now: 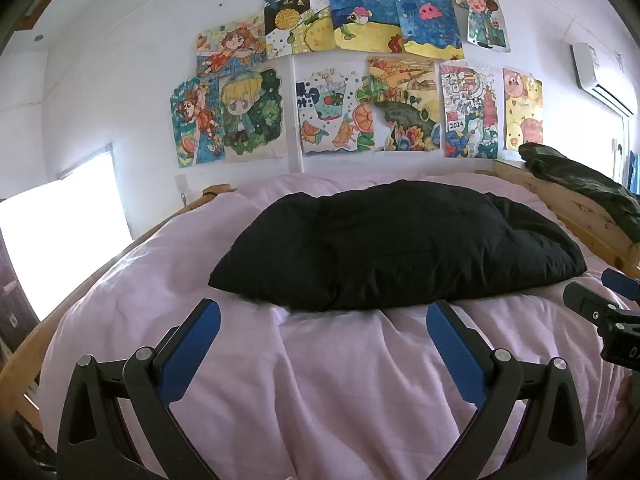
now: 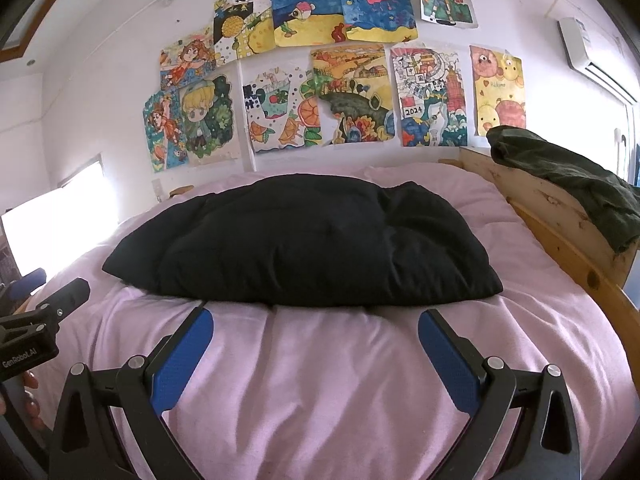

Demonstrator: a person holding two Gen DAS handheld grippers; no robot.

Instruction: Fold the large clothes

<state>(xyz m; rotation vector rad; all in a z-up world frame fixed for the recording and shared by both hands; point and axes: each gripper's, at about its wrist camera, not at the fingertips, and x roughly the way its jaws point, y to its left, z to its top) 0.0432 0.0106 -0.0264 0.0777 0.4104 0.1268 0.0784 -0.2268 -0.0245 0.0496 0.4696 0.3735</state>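
Black padded garment (image 1: 400, 244) lying bunched mid-bed on the pink bedcover (image 1: 320, 380); likely soft, bulky, light, best pinched at its near edge; left gripper (image 1: 322, 316) and right gripper (image 2: 316, 322) both spread, empty

"2024" reads clearly on a small white sign in the city drawing (image 2: 432, 96), lower row on the far wall, second from right; same drawing (image 1: 470, 110) shows it in the left wrist view too. "GenRobot.AI" in white on the black body of the left gripper (image 2: 24, 344), near left edge of the right wrist view. Black brush characters on the white strip atop the upper-row drawing (image 2: 242, 12) are too distorted to read. Faint writing on the yellow chick drawing (image 2: 498, 88), far right, is illegible.
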